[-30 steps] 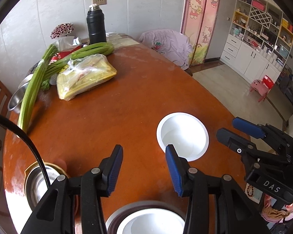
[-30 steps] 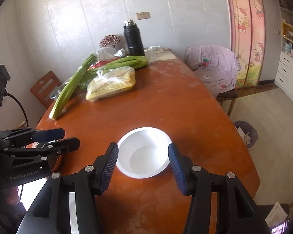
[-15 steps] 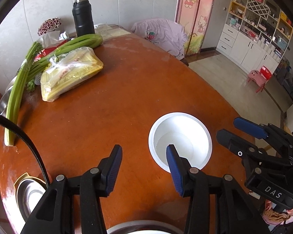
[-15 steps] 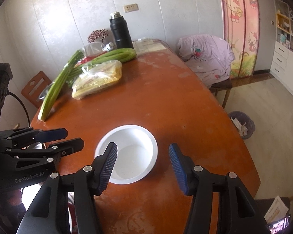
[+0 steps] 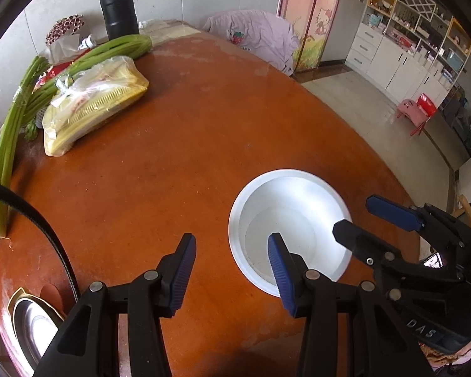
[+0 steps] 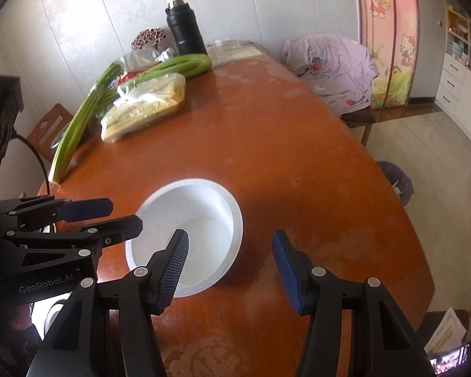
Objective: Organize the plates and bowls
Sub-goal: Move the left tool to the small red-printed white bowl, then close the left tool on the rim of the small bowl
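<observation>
A white bowl [image 5: 290, 220] stands on the round brown table [image 5: 172, 163]; it also shows in the right wrist view [image 6: 191, 223]. My left gripper [image 5: 232, 270] is open and empty, its right finger over the bowl's near-left rim. My right gripper [image 6: 230, 267] is open and empty, its left finger over the bowl's near rim. Each gripper shows in the other's view, the right one [image 5: 389, 220] at the bowl's right and the left one [image 6: 88, 216] at its left. A steel dish on a gold-rimmed plate [image 5: 31, 323] sits at the table's near-left edge.
Celery stalks [image 5: 12, 132], a yellow plastic bag [image 5: 94, 106] and a black thermos [image 5: 117, 8] lie at the far left of the table. A chair draped in purple cloth [image 6: 332, 59] stands at the far side. The table edge is close on the right.
Both grippers have moved forward and closer to the white bowl, so a finger of each now overlaps its rim. The white bowl under the left gripper has dropped out of view.
</observation>
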Motion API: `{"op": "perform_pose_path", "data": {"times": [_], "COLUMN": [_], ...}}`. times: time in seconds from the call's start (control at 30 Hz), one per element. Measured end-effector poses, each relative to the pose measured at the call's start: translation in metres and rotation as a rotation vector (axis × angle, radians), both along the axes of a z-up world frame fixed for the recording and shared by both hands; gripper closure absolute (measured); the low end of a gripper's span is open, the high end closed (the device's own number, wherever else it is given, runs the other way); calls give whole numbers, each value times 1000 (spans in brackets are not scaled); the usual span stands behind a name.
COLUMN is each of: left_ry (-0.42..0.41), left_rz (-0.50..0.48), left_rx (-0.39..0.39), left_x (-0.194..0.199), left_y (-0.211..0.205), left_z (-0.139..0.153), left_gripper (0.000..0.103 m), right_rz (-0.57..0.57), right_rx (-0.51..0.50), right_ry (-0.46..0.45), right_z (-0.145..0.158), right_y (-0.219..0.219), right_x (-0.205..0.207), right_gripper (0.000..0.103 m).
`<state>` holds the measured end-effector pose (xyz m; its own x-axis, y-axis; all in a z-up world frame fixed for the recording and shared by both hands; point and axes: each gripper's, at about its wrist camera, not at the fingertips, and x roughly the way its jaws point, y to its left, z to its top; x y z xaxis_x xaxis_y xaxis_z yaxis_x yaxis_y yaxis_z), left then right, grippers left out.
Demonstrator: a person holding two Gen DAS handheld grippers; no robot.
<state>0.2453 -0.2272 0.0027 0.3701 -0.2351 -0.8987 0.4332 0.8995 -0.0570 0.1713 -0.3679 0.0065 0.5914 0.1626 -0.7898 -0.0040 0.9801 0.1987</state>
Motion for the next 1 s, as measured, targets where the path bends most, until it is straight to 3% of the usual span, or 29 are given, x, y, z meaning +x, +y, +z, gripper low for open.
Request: {"op": "perform_pose_path", "data": {"times": [0.47, 0.7, 1.0], "left_ry": [88, 124, 92], "left_rz": [7, -6, 12], "left_rx": [-6, -11, -34], "left_x": [14, 17, 8], "left_y": [-2, 0, 10], "left_z": [-25, -33, -17], "left_gripper": [56, 74, 74], "right_rz": [81, 133, 149], "right_rx": [4, 38, 15], "right_ry": [53, 63, 24], "right_z": [-23, -23, -10], "right_y": [20, 33, 45], "right_x": [11, 13, 6], "right_gripper": [52, 54, 54]}}
